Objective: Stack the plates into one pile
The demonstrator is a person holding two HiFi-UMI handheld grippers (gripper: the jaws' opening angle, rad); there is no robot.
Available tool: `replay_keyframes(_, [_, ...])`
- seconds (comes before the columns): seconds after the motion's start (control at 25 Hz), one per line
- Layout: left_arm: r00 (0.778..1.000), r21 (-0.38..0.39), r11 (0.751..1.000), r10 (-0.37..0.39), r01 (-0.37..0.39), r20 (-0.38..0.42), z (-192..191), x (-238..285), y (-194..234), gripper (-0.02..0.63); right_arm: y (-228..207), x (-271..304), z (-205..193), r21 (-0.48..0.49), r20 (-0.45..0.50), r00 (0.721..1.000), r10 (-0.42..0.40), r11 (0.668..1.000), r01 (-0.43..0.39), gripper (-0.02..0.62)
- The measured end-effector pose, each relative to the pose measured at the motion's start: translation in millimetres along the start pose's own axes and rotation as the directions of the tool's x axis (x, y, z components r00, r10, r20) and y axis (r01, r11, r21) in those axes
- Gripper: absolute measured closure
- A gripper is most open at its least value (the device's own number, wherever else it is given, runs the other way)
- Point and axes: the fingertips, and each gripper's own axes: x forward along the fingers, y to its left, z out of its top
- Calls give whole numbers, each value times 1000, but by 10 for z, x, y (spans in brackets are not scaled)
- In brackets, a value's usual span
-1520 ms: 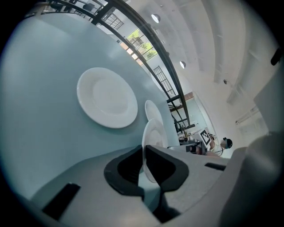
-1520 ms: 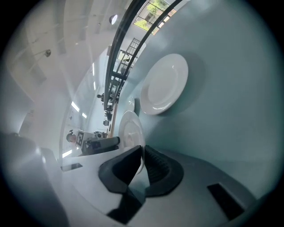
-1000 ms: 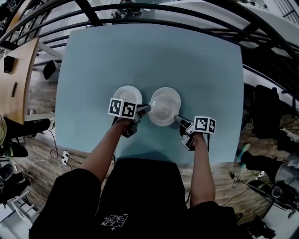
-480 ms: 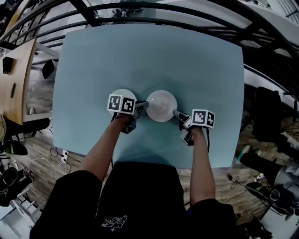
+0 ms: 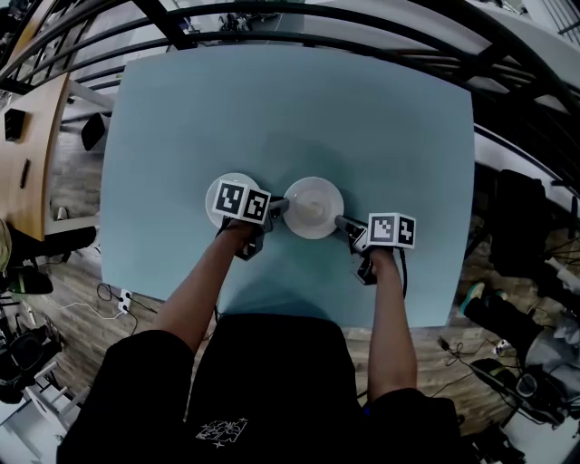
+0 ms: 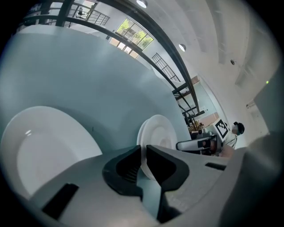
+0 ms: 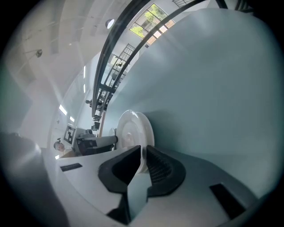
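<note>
Two white plates lie on the pale blue table (image 5: 390,127). The right plate (image 5: 313,204) (image 6: 157,135) (image 7: 133,133) sits flat between my two grippers. My left gripper (image 5: 283,207) (image 6: 144,153) has that plate's left rim between its jaws, which are opening while the pads still touch the rim. My right gripper (image 5: 339,220) (image 7: 143,157) is shut on the opposite rim. The other plate (image 5: 217,192) (image 6: 40,150) lies just to the left, partly hidden under the left gripper's marker cube.
The table's near edge (image 5: 299,313) runs close below the grippers. A wooden desk (image 5: 27,154) stands off to the left, and dark railings (image 5: 317,27) curve behind the table. Cables and gear lie on the floor around it.
Both grippers have brought the right plate a little down and toward the left plate, and it now looks smaller and lower. In the last half second almost nothing has shifted.
</note>
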Motion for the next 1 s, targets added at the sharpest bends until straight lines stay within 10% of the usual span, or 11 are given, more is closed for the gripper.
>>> replay_keyframes(0.28, [1000,31,999,16,-16,-9,-5,19,7,568,0,-32,-27,-109,-39,995,-88,991,83,475])
replay_keyframes(1.0, [987,182,970,161,-161,15,48,-31,-76,462,46,-193,27,-118,46,995,-90,988,95,477])
